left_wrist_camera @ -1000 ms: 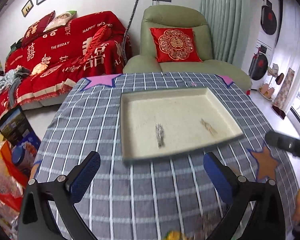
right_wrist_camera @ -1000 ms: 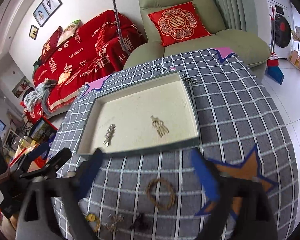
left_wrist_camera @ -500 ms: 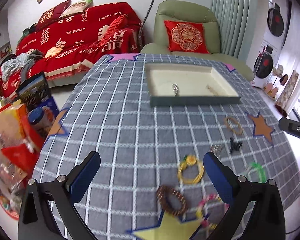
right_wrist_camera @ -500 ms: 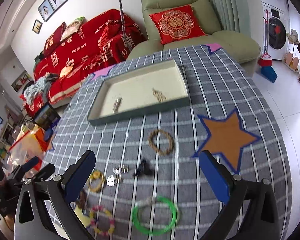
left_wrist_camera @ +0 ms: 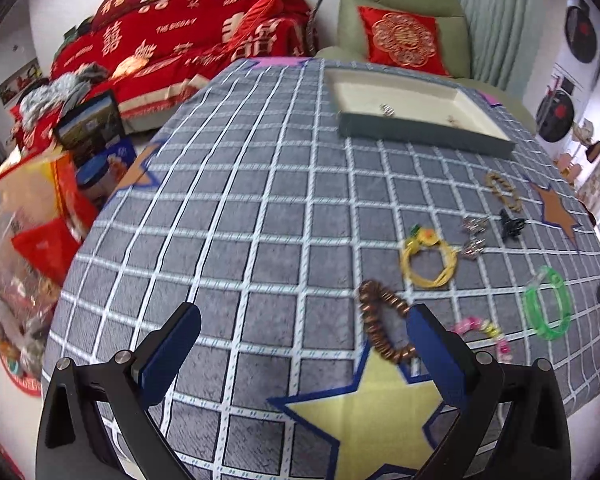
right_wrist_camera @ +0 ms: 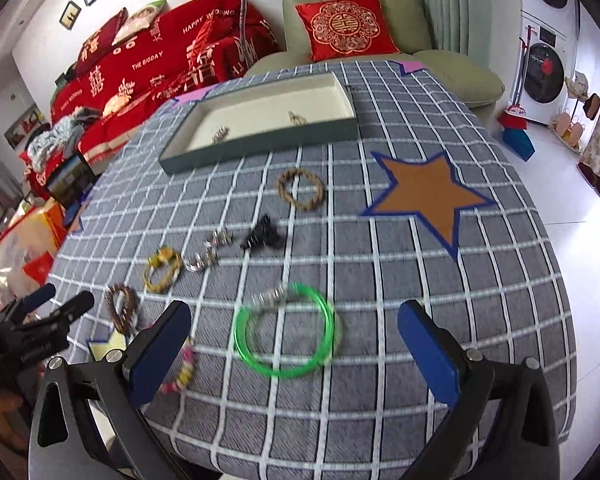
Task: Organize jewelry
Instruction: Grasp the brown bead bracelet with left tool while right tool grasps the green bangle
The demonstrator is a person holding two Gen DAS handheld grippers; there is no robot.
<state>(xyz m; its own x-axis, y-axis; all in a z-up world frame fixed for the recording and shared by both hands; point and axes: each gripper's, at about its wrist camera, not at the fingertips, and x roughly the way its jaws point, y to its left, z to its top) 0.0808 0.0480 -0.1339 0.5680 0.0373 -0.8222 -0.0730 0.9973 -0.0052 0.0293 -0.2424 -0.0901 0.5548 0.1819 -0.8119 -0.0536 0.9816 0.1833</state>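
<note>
- Jewelry lies scattered across the near half of the checked tablecloth [right_wrist_camera: 380,280], and both grippers have pulled back from the tray to this near edge, so a fresh pick looks next.
- Right gripper [right_wrist_camera: 294,354] hangs released and empty, jaws spread wide on either side of the green bangle [right_wrist_camera: 286,330], which now sits right in front of it, a likely next target.
- Left gripper [left_wrist_camera: 304,354] is also released, holding nothing, above the yellow star patch [left_wrist_camera: 364,412]; the brown bead bracelet [left_wrist_camera: 382,326] lies just beside its right finger.
- A pink-and-yellow bead bracelet [right_wrist_camera: 182,368] rests near the edge, partly hidden behind the right gripper's left finger.
- Mid-cloth: a yellow bracelet [right_wrist_camera: 162,270], two small silver pieces [right_wrist_camera: 208,250], a black clip [right_wrist_camera: 262,236], and further back a braided tan bracelet [right_wrist_camera: 302,190].
- By the far edge, the grey tray [right_wrist_camera: 260,146] already holds two small metallic pieces [right_wrist_camera: 222,133]; most of the sorting remains.
</note>
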